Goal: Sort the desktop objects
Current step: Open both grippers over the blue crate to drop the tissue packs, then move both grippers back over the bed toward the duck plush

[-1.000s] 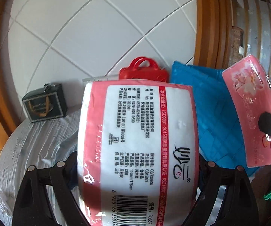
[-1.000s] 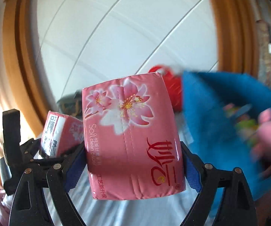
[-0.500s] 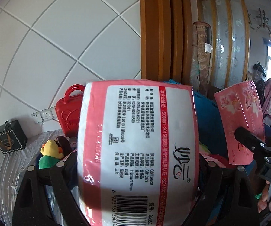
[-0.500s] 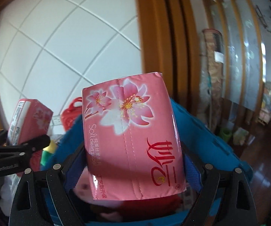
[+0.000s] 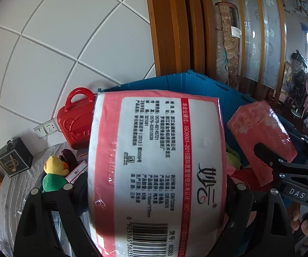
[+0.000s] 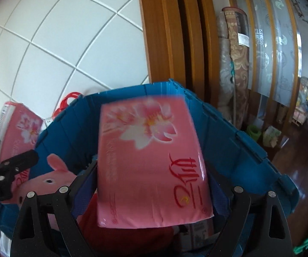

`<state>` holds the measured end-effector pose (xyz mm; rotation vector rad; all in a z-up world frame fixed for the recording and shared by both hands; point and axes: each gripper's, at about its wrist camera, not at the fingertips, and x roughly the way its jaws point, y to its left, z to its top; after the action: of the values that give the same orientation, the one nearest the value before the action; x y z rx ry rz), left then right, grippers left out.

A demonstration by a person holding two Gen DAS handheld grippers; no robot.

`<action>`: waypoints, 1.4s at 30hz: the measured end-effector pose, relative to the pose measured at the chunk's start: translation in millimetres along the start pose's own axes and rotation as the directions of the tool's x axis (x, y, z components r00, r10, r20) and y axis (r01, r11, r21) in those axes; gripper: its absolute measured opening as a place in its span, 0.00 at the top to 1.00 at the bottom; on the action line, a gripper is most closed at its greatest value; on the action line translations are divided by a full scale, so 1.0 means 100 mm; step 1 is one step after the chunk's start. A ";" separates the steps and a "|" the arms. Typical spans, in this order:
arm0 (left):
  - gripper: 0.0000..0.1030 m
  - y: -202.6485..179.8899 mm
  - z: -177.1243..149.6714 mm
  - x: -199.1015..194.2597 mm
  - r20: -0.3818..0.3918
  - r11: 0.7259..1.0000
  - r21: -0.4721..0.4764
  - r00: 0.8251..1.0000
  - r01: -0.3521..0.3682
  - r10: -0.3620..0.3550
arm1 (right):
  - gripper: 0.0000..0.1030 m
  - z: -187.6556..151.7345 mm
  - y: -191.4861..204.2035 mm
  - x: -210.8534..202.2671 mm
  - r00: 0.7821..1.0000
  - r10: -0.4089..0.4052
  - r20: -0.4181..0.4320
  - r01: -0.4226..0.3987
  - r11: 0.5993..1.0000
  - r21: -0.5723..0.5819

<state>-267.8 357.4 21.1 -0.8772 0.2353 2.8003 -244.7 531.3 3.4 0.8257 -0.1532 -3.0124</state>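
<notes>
My left gripper [image 5: 154,190] is shut on a pink and white tissue pack [image 5: 156,165], barcode side towards the camera, held at the near rim of a blue storage bin [image 5: 188,81]. My right gripper [image 6: 154,192] has spread fingers; its pink flowered tissue pack [image 6: 151,150] looks blurred and loose between them, above the blue bin [image 6: 239,147]. A pink pig plush [image 6: 53,177] lies inside the bin. The left pack also shows in the right wrist view [image 6: 14,132], and the right pack in the left wrist view [image 5: 258,132].
A red toy handbag [image 5: 74,122], a yellow and green plush [image 5: 53,175] and a dark gift box [image 5: 13,160] sit on the grey table [image 5: 10,203] by the tiled wall. A wooden door frame [image 6: 175,32] stands behind the bin. Dark wooden floor [image 6: 303,160] lies to the right.
Both grippers moved right from the table to over the blue bin. The right gripper's fingers have spread and its tissue pack has tilted and blurred. The left still holds its pack.
</notes>
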 end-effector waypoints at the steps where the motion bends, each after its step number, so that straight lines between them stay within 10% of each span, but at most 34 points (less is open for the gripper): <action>1: 0.11 0.01 0.01 -0.01 0.002 1.000 -0.002 1.000 -0.003 0.003 | 0.08 0.01 -0.02 0.02 1.000 0.020 0.001 -0.020 1.000 -0.005; 22: 0.02 0.26 -0.08 -0.33 0.088 0.999 -0.051 0.996 -0.004 0.008 | 0.00 0.04 0.01 -0.21 0.998 0.059 0.024 -0.058 0.998 -0.038; 42: 0.02 3.33 -1.43 -0.89 -0.002 0.925 -0.328 0.979 -0.192 0.203 | 0.00 0.01 2.67 -0.61 0.954 0.279 0.111 -0.258 0.950 -0.173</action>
<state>-195.6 -7.4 -12.7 -0.9196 -0.1637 3.0964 -196.1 268.4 61.5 0.5383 -0.0263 -2.7768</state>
